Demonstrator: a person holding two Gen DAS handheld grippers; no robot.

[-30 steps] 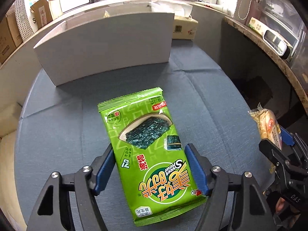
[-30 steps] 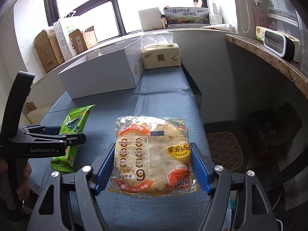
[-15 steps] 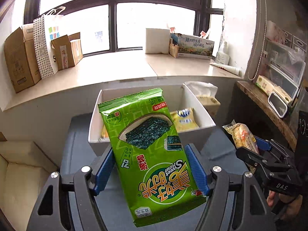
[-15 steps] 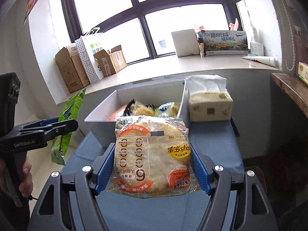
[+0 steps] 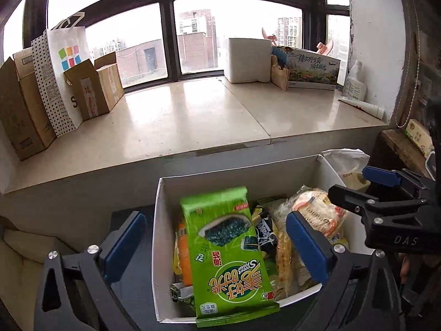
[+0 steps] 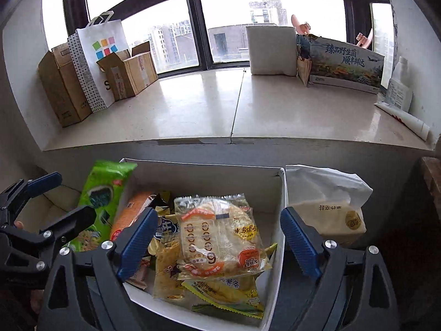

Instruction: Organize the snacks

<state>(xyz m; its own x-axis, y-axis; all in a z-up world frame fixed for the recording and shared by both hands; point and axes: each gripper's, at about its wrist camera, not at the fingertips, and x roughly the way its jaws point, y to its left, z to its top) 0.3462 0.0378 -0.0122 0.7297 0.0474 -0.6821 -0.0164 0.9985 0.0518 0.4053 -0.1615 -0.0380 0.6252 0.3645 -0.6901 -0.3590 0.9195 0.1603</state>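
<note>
Both tongs stand wide over the white box (image 5: 160, 248), jaws just opened. Your left gripper (image 5: 217, 245) has let go of the green seaweed packet (image 5: 228, 259), which lies between its pads without touching them, its lower end over the box's near rim. Your right gripper (image 6: 217, 242) has released the clear bag of round cakes (image 6: 220, 237), now lying on top of the other snacks in the box.

Both packs look light, soft and slick. If you regrip, judge the seaweed packet best taken across its width at the middle; the sheets inside probably crack, so squeeze gently. The cake bag is puffy and crushable, so take it by the sides.

The box is already crowded with an orange pack (image 6: 129, 215) and yellow packets (image 6: 220, 289), so the seaweed packet may slide off the rim. A tissue pack (image 6: 328, 209) stands just beside the box's right wall, and your two grippers sit near each other.
</note>
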